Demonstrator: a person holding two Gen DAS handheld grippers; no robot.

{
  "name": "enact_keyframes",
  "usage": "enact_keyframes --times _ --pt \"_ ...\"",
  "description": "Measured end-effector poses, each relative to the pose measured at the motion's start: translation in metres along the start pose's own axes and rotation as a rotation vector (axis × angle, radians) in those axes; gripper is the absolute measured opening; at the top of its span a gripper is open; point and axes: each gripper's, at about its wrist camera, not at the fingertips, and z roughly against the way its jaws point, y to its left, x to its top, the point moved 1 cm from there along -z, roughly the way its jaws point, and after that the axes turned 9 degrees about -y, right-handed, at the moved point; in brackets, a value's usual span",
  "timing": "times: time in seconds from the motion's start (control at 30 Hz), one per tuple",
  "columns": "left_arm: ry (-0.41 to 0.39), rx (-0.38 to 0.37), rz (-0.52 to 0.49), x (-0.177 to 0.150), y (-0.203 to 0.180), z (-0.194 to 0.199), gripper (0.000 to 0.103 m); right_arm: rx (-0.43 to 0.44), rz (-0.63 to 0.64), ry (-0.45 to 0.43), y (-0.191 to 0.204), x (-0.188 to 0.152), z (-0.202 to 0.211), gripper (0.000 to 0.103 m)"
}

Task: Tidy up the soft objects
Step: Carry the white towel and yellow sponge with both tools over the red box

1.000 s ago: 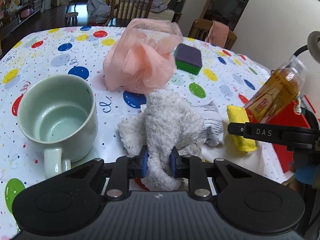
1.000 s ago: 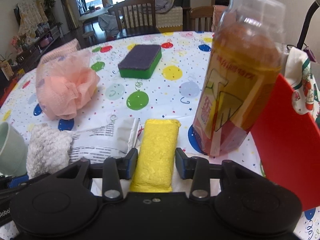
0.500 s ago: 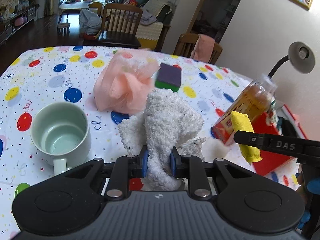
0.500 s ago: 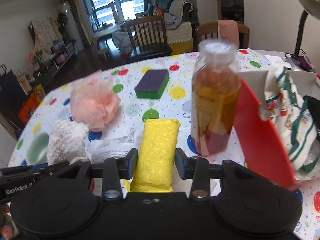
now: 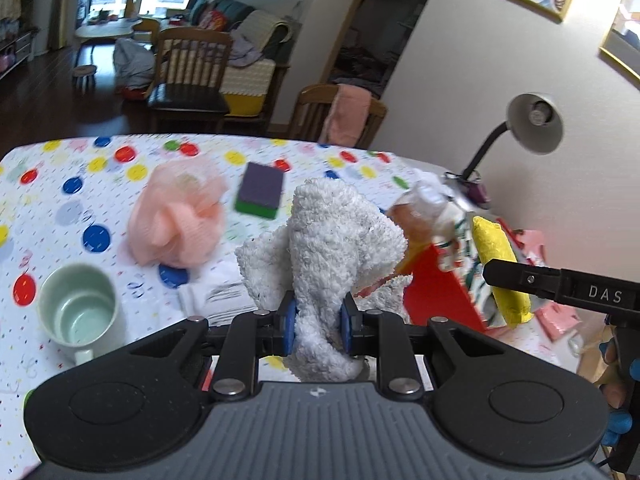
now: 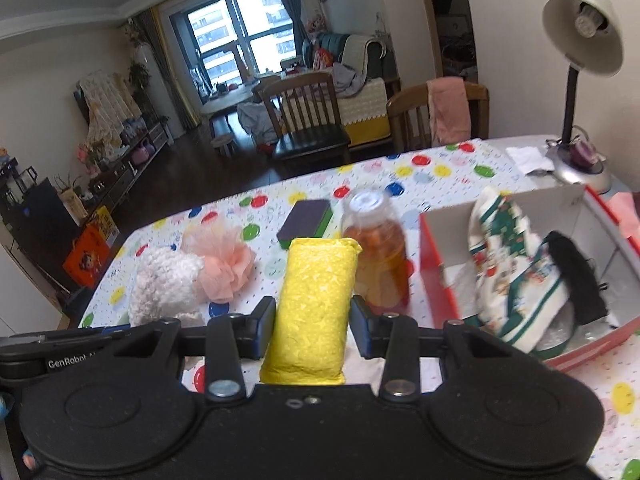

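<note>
Above the polka-dot tablecloth (image 5: 60, 184), you hold both grippers clear of the surface, each clamped on a soft item. Your left gripper (image 5: 316, 322) pinches a fluffy white terry cloth (image 5: 332, 240) between its blue pads; the cloth bulges above the jaws and hangs free of the table. Your right gripper (image 6: 313, 326) squeezes a yellow rectangular sponge (image 6: 316, 292) upright between its fingers, and in the left view that sponge (image 5: 496, 268) shows beside the red box.

On the table, a peach mesh bath pouf (image 5: 176, 216) lies near a purple-topped green scouring sponge (image 5: 260, 190), and a pale green ceramic mug (image 5: 78, 312) stands open side up at the left. A clear bottle of amber liquid (image 6: 376, 252) stands just beside the red cardboard box with white dividers (image 6: 432, 268). Inside that box, a green-and-white patterned cloth (image 6: 508, 264) drapes over a divider, touching a black fuzzy item (image 6: 576, 276). A grey desk lamp (image 6: 580, 32) stands behind the box.
</note>
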Motion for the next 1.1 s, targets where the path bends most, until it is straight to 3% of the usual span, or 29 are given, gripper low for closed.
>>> enact_keyframes --times 0.5,0.8,1.1 --pt "0.002 -0.118 -0.128 0.030 -0.100 -0.020 0.021 -0.094 -0.023 -0.076 -0.087 0.029 0.049 0.039" --pt "0.055 -0.170 -0.191 0.028 -0.166 -0.060 0.021 -0.148 -0.049 -0.072 -0.158 0.038 0.045 0.039" --pt "0.129 -0.165 -0.245 0.011 -0.214 -0.111 0.021 -0.182 -0.055 -0.028 -0.218 0.041 0.021 0.039"
